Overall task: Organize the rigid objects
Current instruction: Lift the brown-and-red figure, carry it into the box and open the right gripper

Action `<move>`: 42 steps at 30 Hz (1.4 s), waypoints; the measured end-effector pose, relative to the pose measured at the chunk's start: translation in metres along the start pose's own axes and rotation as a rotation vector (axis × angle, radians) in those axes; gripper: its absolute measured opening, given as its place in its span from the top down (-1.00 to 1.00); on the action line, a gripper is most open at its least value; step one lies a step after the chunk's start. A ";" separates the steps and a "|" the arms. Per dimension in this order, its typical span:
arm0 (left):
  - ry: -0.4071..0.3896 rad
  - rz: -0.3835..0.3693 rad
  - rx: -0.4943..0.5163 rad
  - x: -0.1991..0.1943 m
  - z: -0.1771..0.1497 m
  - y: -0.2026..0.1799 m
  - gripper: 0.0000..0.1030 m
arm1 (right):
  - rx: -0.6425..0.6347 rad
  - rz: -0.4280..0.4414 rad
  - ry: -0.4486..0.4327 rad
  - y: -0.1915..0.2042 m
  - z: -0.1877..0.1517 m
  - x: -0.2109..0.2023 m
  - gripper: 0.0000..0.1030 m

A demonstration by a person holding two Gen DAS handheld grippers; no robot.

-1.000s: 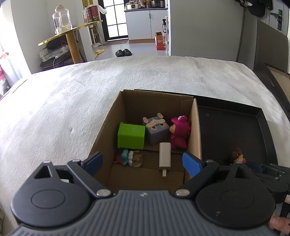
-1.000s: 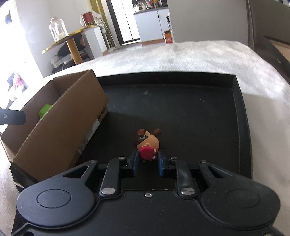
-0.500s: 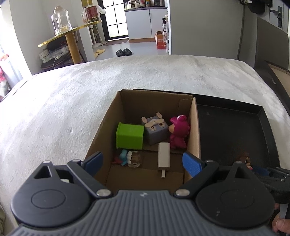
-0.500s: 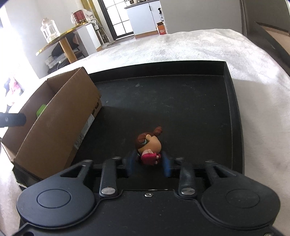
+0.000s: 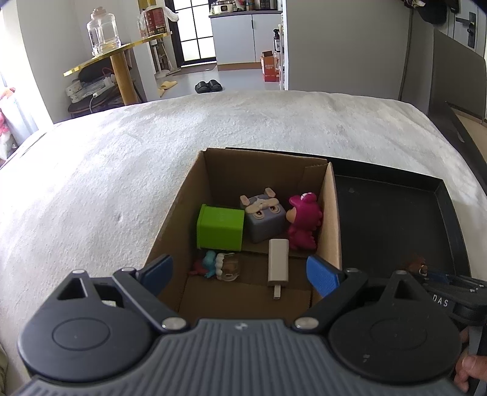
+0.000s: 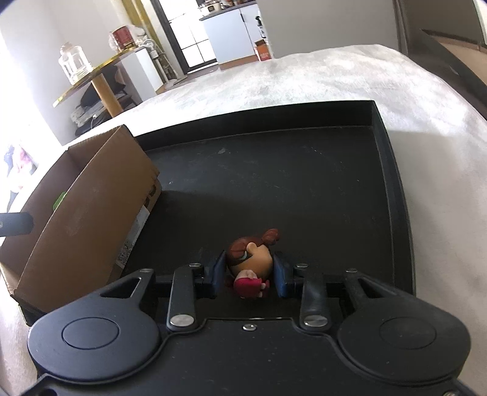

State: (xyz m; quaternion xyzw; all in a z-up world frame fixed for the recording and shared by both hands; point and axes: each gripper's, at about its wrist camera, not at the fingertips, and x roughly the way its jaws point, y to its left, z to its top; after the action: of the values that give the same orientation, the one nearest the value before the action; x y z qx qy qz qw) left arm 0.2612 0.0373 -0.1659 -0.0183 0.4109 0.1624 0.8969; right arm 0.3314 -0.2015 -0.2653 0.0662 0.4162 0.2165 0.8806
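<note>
Left wrist: left gripper (image 5: 236, 274) jaws wide apart, empty, over the cardboard box (image 5: 330, 219) holding earlier toys.

Right wrist: right gripper (image 6: 249, 275) clamped on the doll figure (image 6: 251, 259), near-centre in the black tray (image 6: 392, 182). Lift straight up, clear the box wall. Doll: brown hair, red dress, small.

**Room Beyond the Bed**

A white plush bedcover (image 5: 127, 170) is spreading across the foreground. Behind it, a gold round side table (image 5: 118, 58) is carrying a clear glass jar (image 5: 102, 32) and a red-labelled container (image 5: 153, 19). A pair of black slippers (image 5: 208, 86) is lying on the grey floor near an orange carton (image 5: 270, 67). White cabinets (image 5: 232, 36) are standing beside a dark-framed glass door (image 5: 194, 30).
</note>
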 end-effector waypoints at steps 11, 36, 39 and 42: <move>-0.013 -0.050 -0.041 -0.007 0.005 0.014 -0.82 | -0.035 -0.042 -0.029 0.006 0.007 -0.012 0.37; -0.056 -0.154 -0.174 -0.008 0.002 0.083 -0.82 | -0.156 -0.161 -0.182 0.056 0.040 -0.059 0.37; -0.065 -0.169 -0.172 -0.006 -0.001 0.090 -0.82 | -0.162 -0.170 -0.194 0.066 0.045 -0.064 0.37; -0.053 -0.178 -0.187 0.000 -0.007 0.100 -0.82 | -0.167 -0.174 -0.200 0.078 0.046 -0.067 0.37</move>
State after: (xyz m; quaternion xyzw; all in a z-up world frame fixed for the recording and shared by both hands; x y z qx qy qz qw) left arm 0.2253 0.1302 -0.1602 -0.1340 0.3669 0.1200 0.9127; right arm 0.3034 -0.1579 -0.1652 -0.0222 0.3110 0.1652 0.9357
